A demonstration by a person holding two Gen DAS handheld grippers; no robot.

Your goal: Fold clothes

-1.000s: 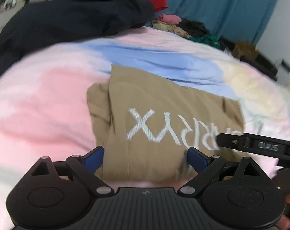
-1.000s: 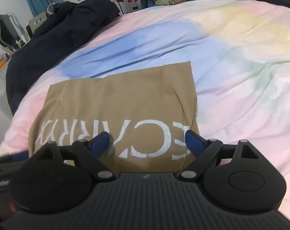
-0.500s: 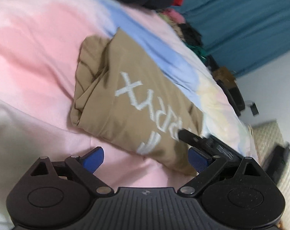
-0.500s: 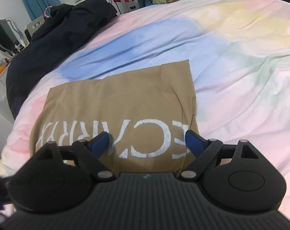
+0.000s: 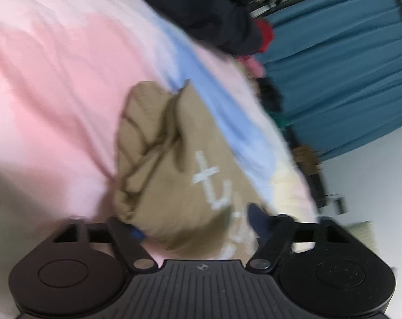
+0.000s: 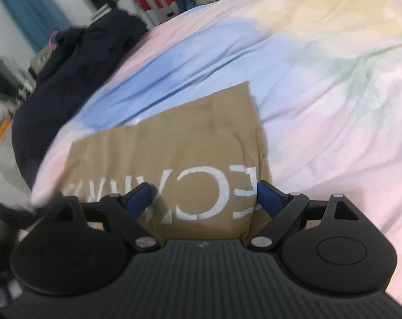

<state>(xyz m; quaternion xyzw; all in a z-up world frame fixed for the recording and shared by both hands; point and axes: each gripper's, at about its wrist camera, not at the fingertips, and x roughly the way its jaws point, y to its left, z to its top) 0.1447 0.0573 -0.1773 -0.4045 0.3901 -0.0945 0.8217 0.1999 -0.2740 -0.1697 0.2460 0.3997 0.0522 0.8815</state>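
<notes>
Mid-fold — tan shirt (image 6: 174, 146) flat on the pastel bedspread (image 6: 320, 79), bunched at 10 o'clock. Left gripper (image 5: 198, 226) and right gripper (image 6: 203, 196) both spread, straddling its near edge — next, pinch and fold over.

The left gripper (image 5: 198, 226) has swung nearer; the tan shirt (image 5: 179, 164) edge now lies between its fingers at 6 o'clock.

Tan shirt (image 6: 174, 143): soft matt knit cloth, creased at its bunched end, with flat white printed lettering. Bedcover (image 6: 334, 85): matt pastel cloth, lightly wrinkled. Right gripper (image 6: 203, 196): matt black plastic, ribbed body, blue pads (image 6: 267, 194), bright metal pivot pins. Dark garment (image 6: 68, 61): matt cloth.
</notes>
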